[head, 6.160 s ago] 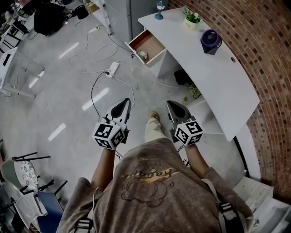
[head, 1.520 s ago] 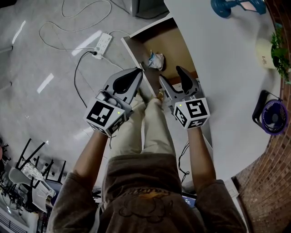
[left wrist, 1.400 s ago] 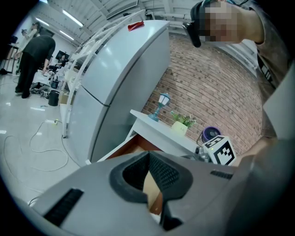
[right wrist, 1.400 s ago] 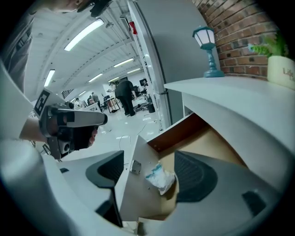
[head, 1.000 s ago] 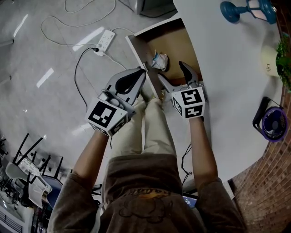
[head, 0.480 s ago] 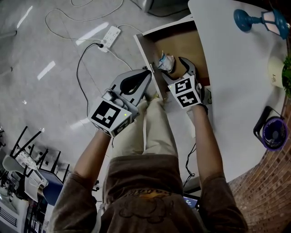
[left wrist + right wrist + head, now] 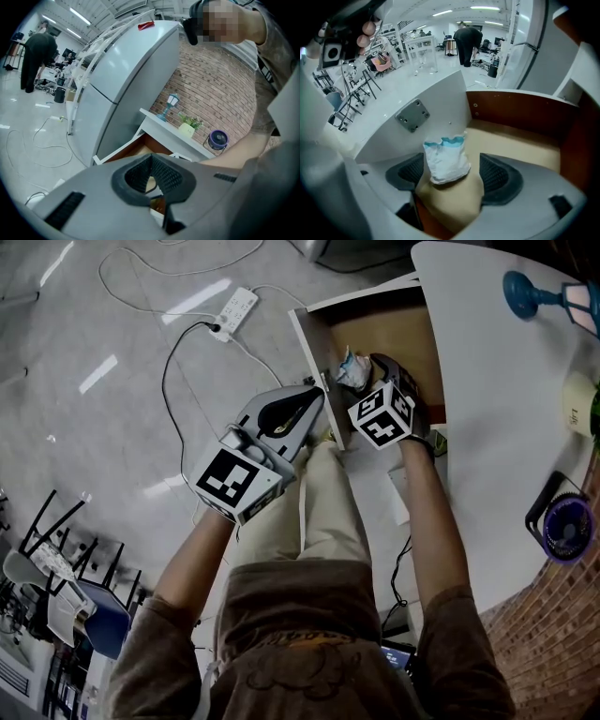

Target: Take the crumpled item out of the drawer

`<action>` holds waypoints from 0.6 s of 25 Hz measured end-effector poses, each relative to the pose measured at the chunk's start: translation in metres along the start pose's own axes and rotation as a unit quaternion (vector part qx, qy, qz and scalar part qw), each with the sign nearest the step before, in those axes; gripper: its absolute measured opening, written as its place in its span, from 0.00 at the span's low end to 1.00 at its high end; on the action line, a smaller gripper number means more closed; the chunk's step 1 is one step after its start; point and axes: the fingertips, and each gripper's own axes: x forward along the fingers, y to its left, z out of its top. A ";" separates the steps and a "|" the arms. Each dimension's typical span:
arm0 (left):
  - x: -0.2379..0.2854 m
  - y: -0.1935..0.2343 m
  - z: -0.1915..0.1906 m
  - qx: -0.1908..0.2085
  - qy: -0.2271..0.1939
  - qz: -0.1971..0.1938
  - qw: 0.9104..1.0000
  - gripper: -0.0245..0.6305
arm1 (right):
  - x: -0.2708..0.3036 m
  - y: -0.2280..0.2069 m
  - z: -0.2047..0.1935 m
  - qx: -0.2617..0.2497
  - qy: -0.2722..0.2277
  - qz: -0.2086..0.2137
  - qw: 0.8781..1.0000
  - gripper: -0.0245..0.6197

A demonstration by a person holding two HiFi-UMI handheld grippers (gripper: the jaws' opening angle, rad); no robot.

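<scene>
The crumpled item (image 7: 352,370) is a white and blue packet lying in the open wooden drawer (image 7: 386,326), close behind its white front panel (image 7: 311,351). My right gripper (image 7: 364,377) reaches into the drawer. In the right gripper view the packet (image 7: 445,159) stands between the jaws of the right gripper (image 7: 452,177), which are open on either side and do not pinch it. My left gripper (image 7: 317,396) hangs outside the drawer front, shut and empty. Past the left gripper (image 7: 151,158) the drawer (image 7: 131,151) shows.
The white desk (image 7: 506,427) carries a blue lamp (image 7: 525,287), a pot (image 7: 581,401) and a small fan (image 7: 567,529). A power strip (image 7: 234,307) with cables lies on the floor. Chairs (image 7: 42,563) stand at the left. A grey fridge (image 7: 126,79) rises beside the desk.
The person has walked up to the desk. Over the last second the right gripper went forward and down into the drawer until its jaws flank the packet. The left gripper stayed shut.
</scene>
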 end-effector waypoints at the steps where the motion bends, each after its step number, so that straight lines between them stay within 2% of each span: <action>1: 0.000 0.001 0.000 0.000 0.001 0.000 1.000 0.05 | 0.003 0.000 0.000 -0.005 0.005 0.004 1.000 0.61; 9: 0.000 0.008 -0.007 0.002 0.007 0.002 1.000 0.05 | 0.023 0.001 -0.011 -0.002 0.029 0.028 0.999 0.61; 15: -0.003 0.009 -0.009 0.001 0.009 0.002 1.000 0.05 | 0.027 0.001 -0.013 0.023 0.033 0.034 0.999 0.55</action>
